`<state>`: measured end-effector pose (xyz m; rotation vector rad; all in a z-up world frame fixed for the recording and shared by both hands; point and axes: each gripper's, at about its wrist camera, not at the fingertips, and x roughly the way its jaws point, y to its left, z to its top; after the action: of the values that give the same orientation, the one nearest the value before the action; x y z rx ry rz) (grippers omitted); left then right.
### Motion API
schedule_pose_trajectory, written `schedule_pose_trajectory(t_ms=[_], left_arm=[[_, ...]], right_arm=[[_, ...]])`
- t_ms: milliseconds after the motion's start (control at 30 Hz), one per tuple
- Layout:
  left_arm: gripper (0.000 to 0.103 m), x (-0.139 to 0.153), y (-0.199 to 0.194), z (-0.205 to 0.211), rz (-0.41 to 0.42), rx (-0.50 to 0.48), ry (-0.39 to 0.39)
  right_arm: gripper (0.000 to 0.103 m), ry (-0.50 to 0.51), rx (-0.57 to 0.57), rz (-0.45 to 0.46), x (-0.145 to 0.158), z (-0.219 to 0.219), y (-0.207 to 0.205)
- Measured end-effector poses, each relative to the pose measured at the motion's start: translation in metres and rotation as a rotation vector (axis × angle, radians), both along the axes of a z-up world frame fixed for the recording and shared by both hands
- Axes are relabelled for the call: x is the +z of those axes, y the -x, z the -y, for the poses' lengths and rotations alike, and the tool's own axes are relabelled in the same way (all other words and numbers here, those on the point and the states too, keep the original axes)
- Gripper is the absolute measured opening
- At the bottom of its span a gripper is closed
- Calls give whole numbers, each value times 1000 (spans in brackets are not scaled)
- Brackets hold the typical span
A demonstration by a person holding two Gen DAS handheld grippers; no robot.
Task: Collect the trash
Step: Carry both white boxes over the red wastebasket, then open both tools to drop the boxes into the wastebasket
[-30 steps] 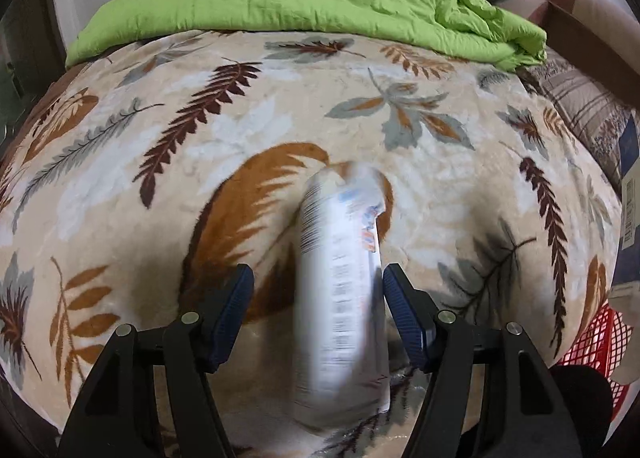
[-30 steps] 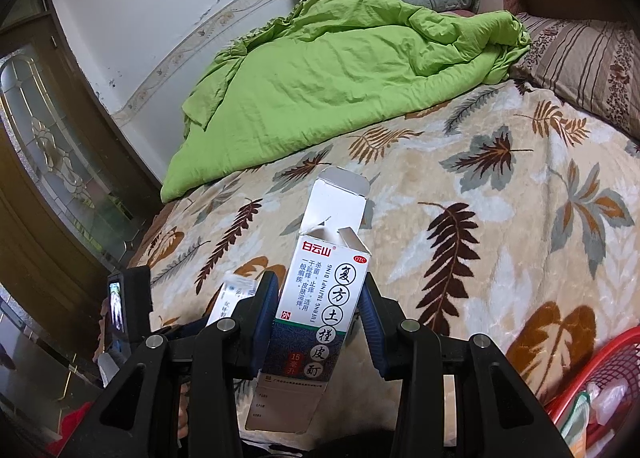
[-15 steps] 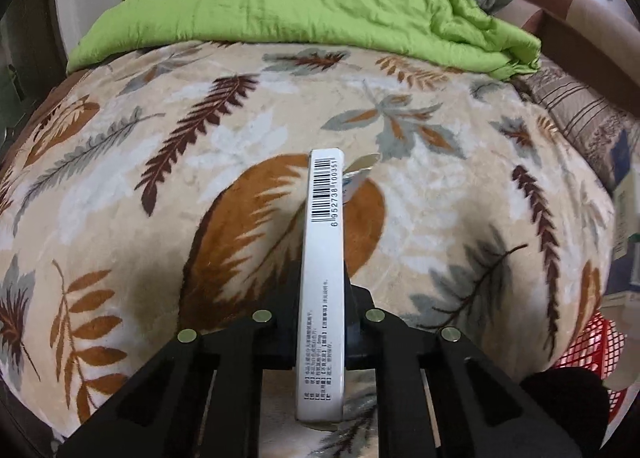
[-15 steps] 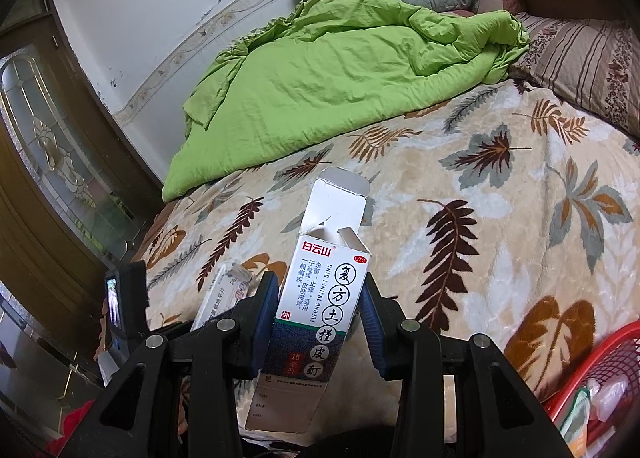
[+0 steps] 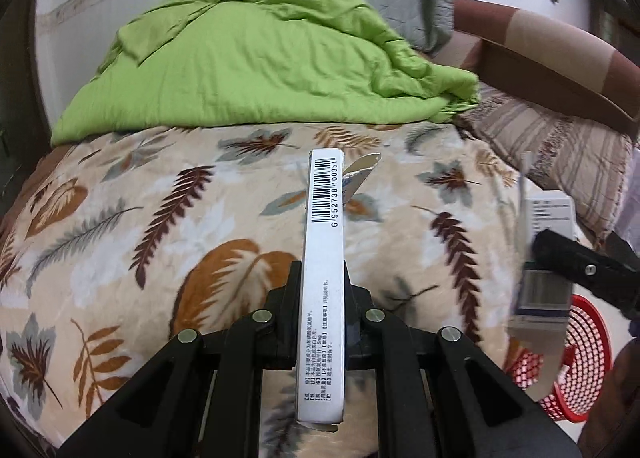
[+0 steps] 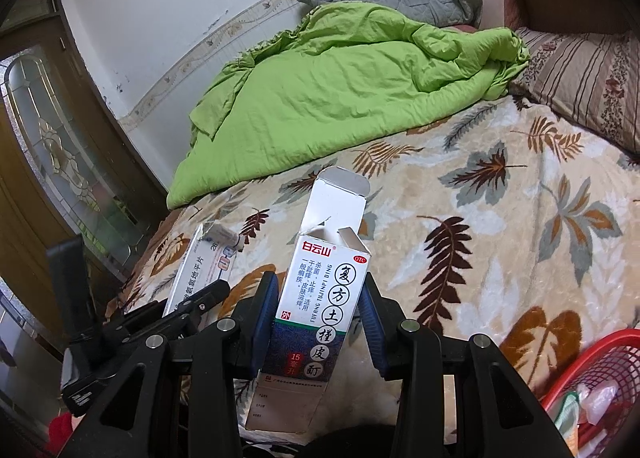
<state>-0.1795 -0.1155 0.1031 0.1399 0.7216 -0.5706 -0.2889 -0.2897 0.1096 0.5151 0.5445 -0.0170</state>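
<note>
Cartons, flat cardboard (image 5: 322,258) and open-flapped (image 6: 320,298), above plush blanket (image 5: 120,217).

Two cartons (image 5: 323,258) (image 6: 320,310); one red basket (image 5: 576,354); one green quilt (image 5: 256,69).

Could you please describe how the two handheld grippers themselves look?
Both are matte black plastic with angular linkage arms joined by round silver pins. The right gripper has ribbed dark blue pads inside its fingers. The left gripper has the same black frame; its pads are hidden.
</note>
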Motion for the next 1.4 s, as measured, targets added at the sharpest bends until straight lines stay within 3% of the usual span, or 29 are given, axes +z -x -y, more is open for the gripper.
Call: schedule_pose_trajectory(t_ms=[333, 933, 1400], left_arm=[[13, 7, 41, 47, 0, -161, -16], [13, 4, 140, 162, -14, -524, -72], [13, -19, 184, 212, -67, -658, -128]], right_arm=[[44, 10, -68, -50, -8, 27, 49], [43, -41, -369, -180, -35, 114, 186], [44, -99, -470, -207, -55, 140, 222]])
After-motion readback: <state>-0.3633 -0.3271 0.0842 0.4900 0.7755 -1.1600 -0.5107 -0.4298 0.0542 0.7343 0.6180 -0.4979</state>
